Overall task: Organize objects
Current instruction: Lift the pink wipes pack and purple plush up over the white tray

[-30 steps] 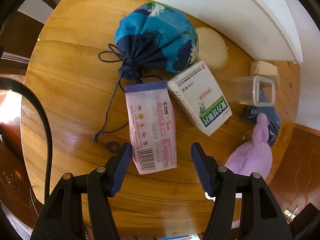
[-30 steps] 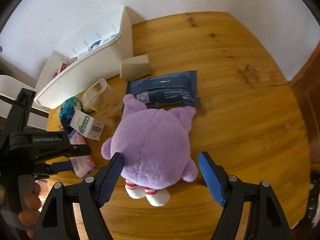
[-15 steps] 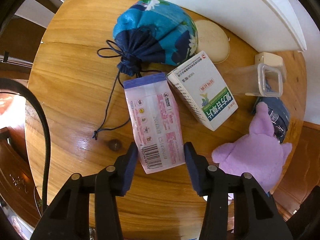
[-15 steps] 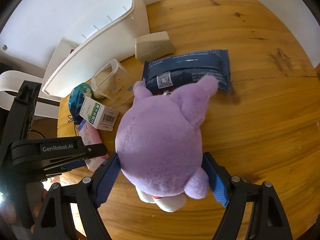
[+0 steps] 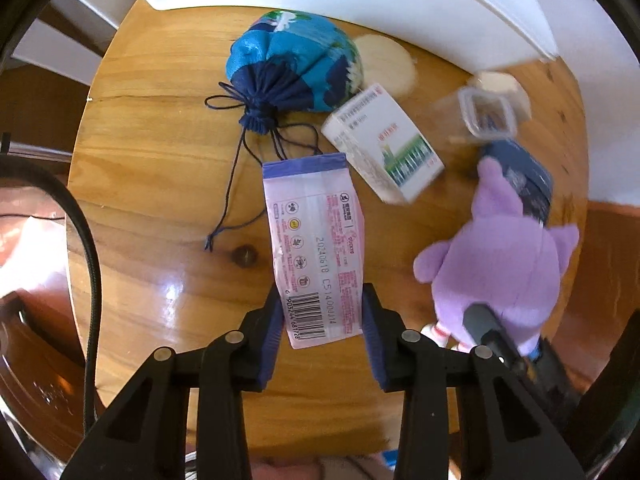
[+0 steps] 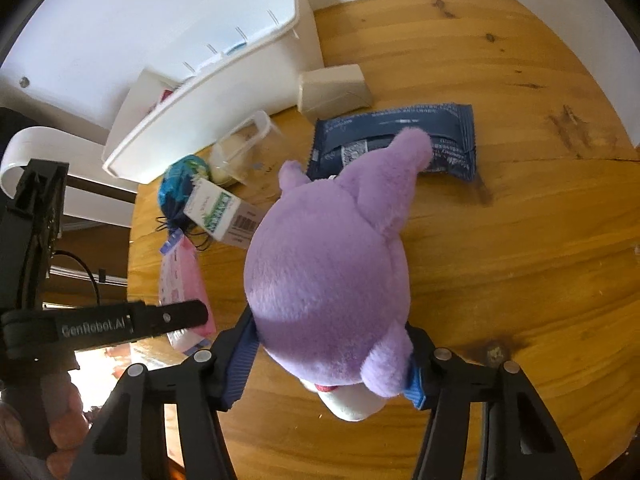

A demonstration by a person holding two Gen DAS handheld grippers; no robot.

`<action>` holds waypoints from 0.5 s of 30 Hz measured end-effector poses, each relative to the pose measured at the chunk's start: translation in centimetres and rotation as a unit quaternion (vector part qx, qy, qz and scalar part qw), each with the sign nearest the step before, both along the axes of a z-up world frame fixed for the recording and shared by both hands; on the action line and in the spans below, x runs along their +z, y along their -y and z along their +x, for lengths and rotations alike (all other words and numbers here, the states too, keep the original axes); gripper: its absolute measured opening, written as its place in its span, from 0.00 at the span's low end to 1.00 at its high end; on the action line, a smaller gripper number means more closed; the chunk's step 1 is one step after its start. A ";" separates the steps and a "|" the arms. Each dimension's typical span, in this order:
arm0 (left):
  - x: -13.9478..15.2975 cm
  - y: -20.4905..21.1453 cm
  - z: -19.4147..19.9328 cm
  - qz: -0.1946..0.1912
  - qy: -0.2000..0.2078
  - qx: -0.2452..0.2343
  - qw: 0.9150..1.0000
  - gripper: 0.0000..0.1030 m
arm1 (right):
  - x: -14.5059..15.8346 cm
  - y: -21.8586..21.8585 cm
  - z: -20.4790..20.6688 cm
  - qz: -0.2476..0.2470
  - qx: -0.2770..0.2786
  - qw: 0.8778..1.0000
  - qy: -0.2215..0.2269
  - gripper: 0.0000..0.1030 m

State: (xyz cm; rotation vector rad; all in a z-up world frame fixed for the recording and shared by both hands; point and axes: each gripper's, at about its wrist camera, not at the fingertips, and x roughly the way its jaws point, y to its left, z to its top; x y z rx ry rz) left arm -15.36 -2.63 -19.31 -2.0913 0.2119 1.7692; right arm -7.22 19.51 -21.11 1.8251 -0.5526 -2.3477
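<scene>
A pink-and-white packet (image 5: pixel 316 248) with a barcode lies lengthwise on the round wooden table (image 5: pixel 160 152). My left gripper (image 5: pixel 322 316) is shut on its near end, both pads pressing its sides. The same packet (image 6: pixel 182 276) shows in the right wrist view beside the left gripper's finger. A purple plush toy (image 6: pixel 328 264) fills the middle of that view, and my right gripper (image 6: pixel 328 360) is shut on its lower body, pads sunk into the fur. The plush toy (image 5: pixel 500 264) also appears at the right of the left wrist view.
A blue drawstring pouch (image 5: pixel 294 68), a white-and-green box (image 5: pixel 384 144), a clear plastic container (image 5: pixel 486 114), a navy snack bag (image 6: pixel 394 136) and a beige block (image 6: pixel 334 90) lie on the table. A white bin (image 6: pixel 224 80) stands at the back. A hand (image 6: pixel 60 420) grips the left tool.
Both grippers went from open to shut: the left closed onto the pink packet's end, the right onto the plush toy. The toy now looks raised and tilted toward the camera.
</scene>
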 end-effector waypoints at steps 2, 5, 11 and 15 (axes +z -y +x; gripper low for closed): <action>1.0 0.2 0.3 0.006 -0.006 -0.016 1.000 0.38 | 1.0 0.2 0.3 0.000 -0.001 1.000 -0.010 0.59; 2.8 0.7 0.8 0.016 -0.014 -0.039 0.999 0.38 | 2.6 0.2 0.8 -0.001 -0.002 1.000 -0.025 0.59; 6.6 1.8 0.5 0.048 -0.023 -0.048 0.997 0.38 | 6.5 0.2 1.1 -0.005 0.001 0.998 -0.062 0.59; 8.3 3.1 2.4 0.071 -0.033 -0.050 0.996 0.38 | 9.1 0.3 0.6 -0.008 0.003 0.996 -0.090 0.59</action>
